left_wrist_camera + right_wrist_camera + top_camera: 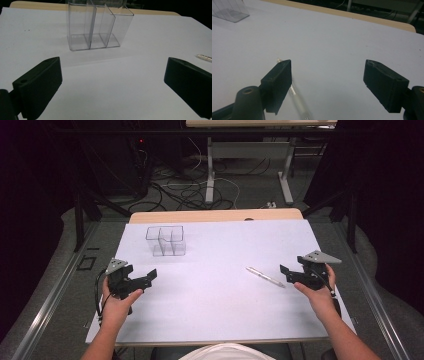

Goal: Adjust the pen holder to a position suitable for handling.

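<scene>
Sheet: we see a white sheet point(215, 285) covering the table point(215, 215) across the middle of the high view; a strip of bare wood shows along its far edge, and the sheet's near edge runs just above the bottom of the frame.
Left gripper point(145, 279): we find it at the lower left of the high view, near the sheet's left edge, jaws wide apart with nothing between them.
Right gripper point(286, 273): at the right of the high view, close to the sheet's right edge, jaws also standing apart and gripping nothing.
Pen point(265, 276): it lies flat on the sheet right of centre, just left of the right gripper; in the right gripper view the pen point(297, 100) runs behind the left-hand jaw, blurred, and we cannot tell whether it touches.
Box point(166, 240): a clear, divided box stands upright at the upper left of the sheet; in the left gripper view the box point(96, 27) sits top centre, well beyond the jaws.
Open room: we see bare sheet from the box to the pen and across the whole near half, between the two hands.
Surroundings: dark floor, cables point(175, 190) and another table's legs point(210, 170) fill the top of the high view.
</scene>
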`<move>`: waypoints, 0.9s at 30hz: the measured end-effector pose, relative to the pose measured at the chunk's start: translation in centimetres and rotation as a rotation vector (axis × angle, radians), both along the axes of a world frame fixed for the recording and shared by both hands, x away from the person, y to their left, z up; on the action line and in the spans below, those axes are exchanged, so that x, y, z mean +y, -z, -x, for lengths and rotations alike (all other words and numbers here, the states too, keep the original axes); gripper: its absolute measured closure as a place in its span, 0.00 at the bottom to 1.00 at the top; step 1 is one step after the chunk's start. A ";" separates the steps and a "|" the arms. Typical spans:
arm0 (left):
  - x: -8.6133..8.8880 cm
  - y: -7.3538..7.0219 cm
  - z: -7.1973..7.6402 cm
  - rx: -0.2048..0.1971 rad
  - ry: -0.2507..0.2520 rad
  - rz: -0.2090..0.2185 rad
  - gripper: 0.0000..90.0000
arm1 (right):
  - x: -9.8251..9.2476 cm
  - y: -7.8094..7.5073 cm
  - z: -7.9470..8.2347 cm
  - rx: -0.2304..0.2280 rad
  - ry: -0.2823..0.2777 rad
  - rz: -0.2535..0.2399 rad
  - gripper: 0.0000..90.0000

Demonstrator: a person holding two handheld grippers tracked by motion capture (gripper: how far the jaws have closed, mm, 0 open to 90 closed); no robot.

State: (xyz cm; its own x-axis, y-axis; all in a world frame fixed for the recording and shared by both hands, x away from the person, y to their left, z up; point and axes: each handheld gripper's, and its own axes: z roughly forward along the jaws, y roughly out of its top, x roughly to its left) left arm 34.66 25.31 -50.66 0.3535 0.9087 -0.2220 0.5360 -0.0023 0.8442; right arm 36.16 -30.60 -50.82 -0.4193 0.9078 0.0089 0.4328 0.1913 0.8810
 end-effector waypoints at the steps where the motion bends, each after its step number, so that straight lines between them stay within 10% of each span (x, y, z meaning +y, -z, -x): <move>1: 0.0 0.0 -0.1 -0.002 -0.001 0.002 0.02 | -0.1 0.0 0.0 0.009 -0.002 -0.001 0.26; 27: 0.1 -3.8 -4.9 -0.006 -0.103 -0.066 0.30 | 0.1 -0.5 0.3 -0.001 -0.005 -0.002 0.30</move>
State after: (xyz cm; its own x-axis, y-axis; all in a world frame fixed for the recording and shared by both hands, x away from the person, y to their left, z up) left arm 39.56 25.36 -46.85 0.2589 0.9528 -0.1587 0.5313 -0.0033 0.8472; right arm 35.86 -30.46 -50.32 -0.4238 0.9057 0.0104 0.4314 0.1917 0.8816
